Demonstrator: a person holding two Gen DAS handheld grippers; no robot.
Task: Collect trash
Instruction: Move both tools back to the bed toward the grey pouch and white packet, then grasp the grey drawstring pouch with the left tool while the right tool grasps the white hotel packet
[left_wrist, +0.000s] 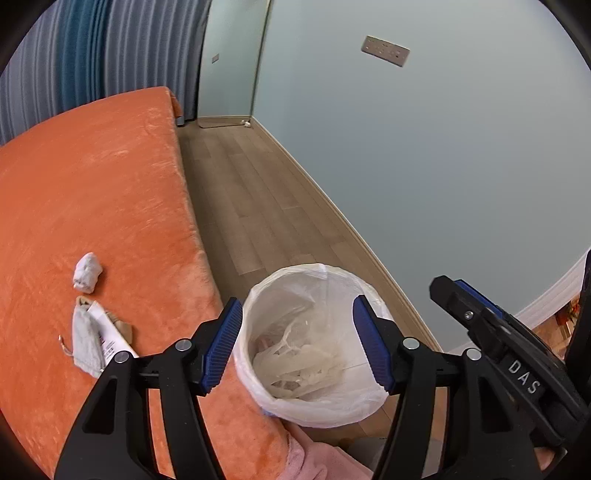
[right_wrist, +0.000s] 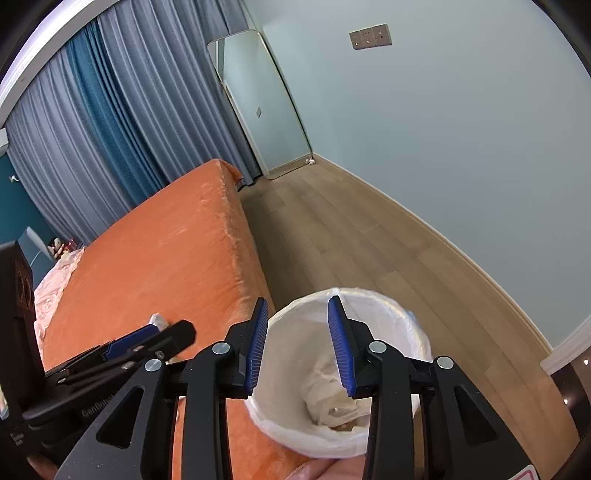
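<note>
White-lined trash bin (left_wrist: 314, 347) just below both tongs, crumpled plastic inside, left tongs (left_wrist: 297, 347) wide apart and empty, right tongs (right_wrist: 297, 345) partly open and empty, wadded tissue (left_wrist: 86, 272) and pouch (left_wrist: 86, 341) on orange bed (left_wrist: 92, 192) left of them

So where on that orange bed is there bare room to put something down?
Most of the orange blanket is bare, from the curtains down to the white wad. It is crowded near the bin: the wad, a grey pouch and both grippers.

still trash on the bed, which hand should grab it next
Left, probably. The left gripper is open, empty, and nearer the bed, where the crumpled tissue lies.
</note>
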